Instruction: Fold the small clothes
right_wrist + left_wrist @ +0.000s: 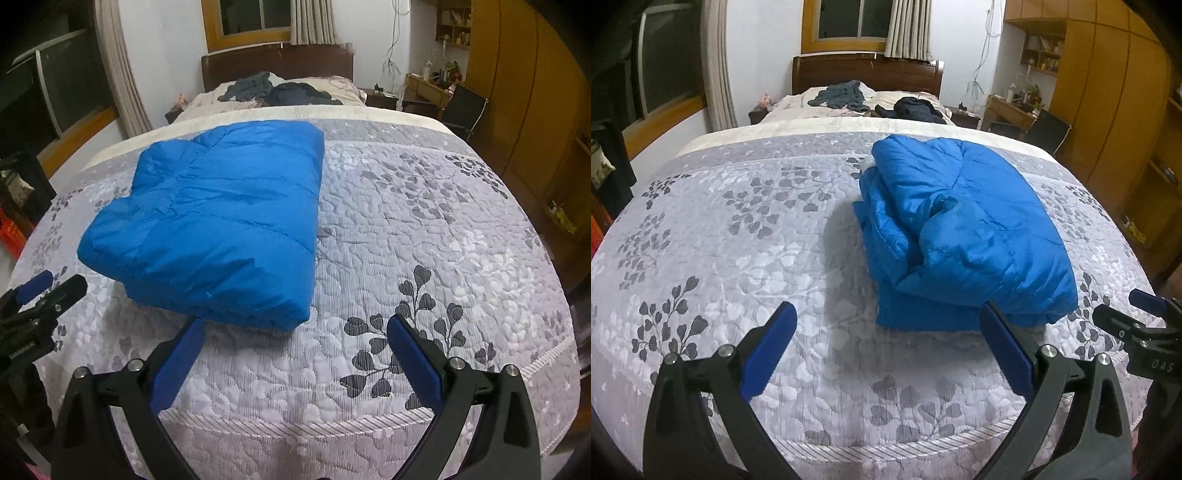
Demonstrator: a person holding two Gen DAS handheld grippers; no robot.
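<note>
A blue puffy jacket (964, 229) lies folded into a thick bundle on the grey floral bedspread (720, 229). In the right wrist view the same jacket (218, 229) sits left of centre. My left gripper (888, 314) stands open just short of the bundle's near edge, nothing between its blue pads. The right gripper (295, 323) is also open, its left pad close to the jacket's near corner, not gripping. Each gripper shows at the edge of the other's view: the right gripper (1137, 317) and the left gripper (40, 291).
Dark clothes (842, 96) lie in heaps near the wooden headboard (868, 72). A desk and chair (1027, 114) and a wooden wardrobe (1108, 110) stand to the right. The bed's near edge (295, 428) runs just in front of the grippers.
</note>
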